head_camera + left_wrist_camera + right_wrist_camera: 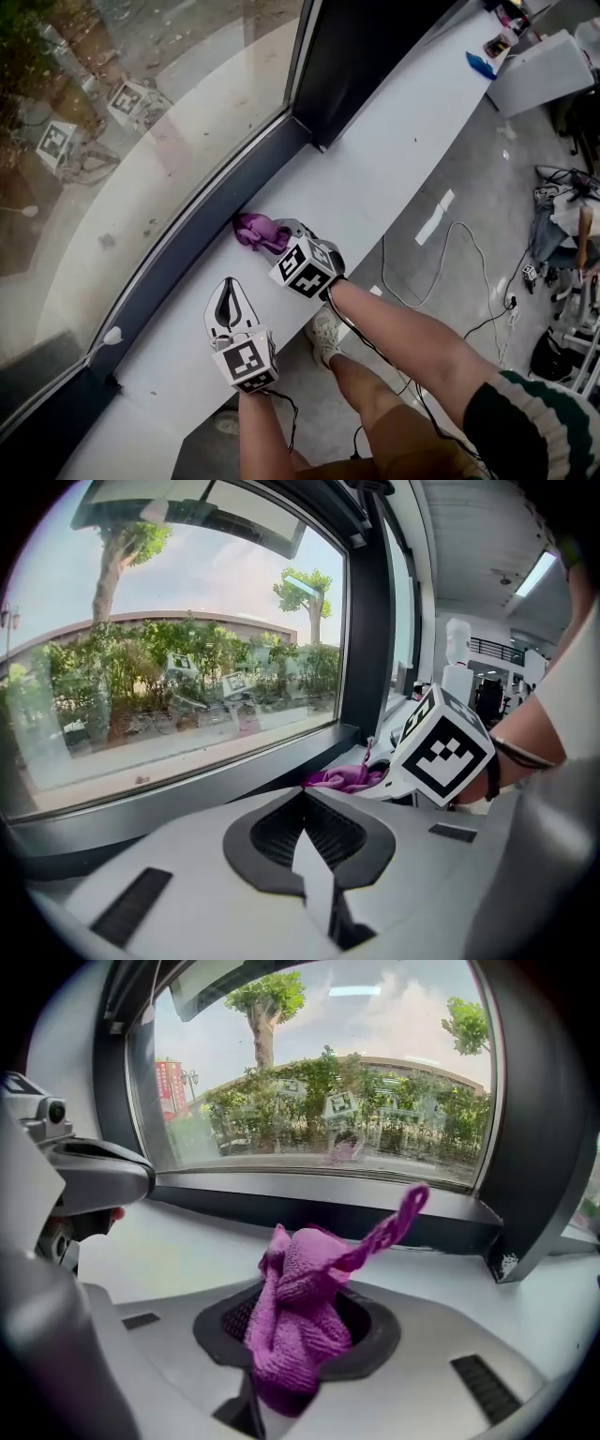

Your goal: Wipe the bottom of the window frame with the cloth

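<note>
White sill (375, 178): cloth (295, 1321) clamped in right gripper (287, 235) hides jaws' tips.

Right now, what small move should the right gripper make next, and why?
Probably ease the purple cloth forward against the dark bottom frame: the right gripper is shut on it over the white sill, close beside the frame, contact unclear.
</note>
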A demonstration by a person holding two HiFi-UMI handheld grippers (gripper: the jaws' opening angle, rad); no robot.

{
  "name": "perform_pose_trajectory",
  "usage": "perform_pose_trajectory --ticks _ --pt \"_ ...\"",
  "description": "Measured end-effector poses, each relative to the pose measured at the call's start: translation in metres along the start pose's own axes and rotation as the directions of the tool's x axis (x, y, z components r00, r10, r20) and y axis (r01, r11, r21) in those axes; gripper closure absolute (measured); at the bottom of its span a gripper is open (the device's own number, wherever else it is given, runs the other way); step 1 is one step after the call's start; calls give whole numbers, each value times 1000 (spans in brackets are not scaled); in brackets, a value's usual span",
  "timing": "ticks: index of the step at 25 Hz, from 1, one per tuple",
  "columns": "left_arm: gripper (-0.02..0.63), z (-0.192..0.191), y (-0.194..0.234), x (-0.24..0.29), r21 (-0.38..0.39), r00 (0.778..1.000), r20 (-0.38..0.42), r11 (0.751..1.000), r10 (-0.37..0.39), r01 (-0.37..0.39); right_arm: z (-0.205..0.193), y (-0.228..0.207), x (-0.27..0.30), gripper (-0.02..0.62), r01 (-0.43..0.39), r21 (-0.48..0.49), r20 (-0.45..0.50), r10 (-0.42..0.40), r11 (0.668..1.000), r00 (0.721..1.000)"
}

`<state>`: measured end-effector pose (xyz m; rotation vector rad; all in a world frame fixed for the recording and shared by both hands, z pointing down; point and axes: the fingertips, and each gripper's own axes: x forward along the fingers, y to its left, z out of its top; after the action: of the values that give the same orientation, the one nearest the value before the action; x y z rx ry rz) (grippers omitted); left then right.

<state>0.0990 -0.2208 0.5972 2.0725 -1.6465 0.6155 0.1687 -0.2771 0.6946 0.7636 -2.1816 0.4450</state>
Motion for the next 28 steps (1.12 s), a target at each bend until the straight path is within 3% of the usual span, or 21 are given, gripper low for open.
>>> perform_pose_trajectory --ticks 6,13,17,21,28 --pt "600 13 -18 24 1 1000 -15 1000 -19 19 -7 -42 -16 465 41 1 -19 -41 999 999" --pt "600 18 -43 17 6 1000 -4 1000 -28 28 -13 -57 -43 465 69 -6 -19 -69 998 997" --pt "600 -4 -50 13 44 997 -68 999 -20 23 -13 -65 -57 465 111 -15 -25 -111 994 993" --pt "600 2 -63 11 45 997 -69 999 -24 27 -17 -85 -72 465 163 -23 -31 -163 986 986" --pt "600 16 -89 57 59 997 -60 997 -45 48 -27 -125 -65 465 145 -15 -37 -145 989 989"
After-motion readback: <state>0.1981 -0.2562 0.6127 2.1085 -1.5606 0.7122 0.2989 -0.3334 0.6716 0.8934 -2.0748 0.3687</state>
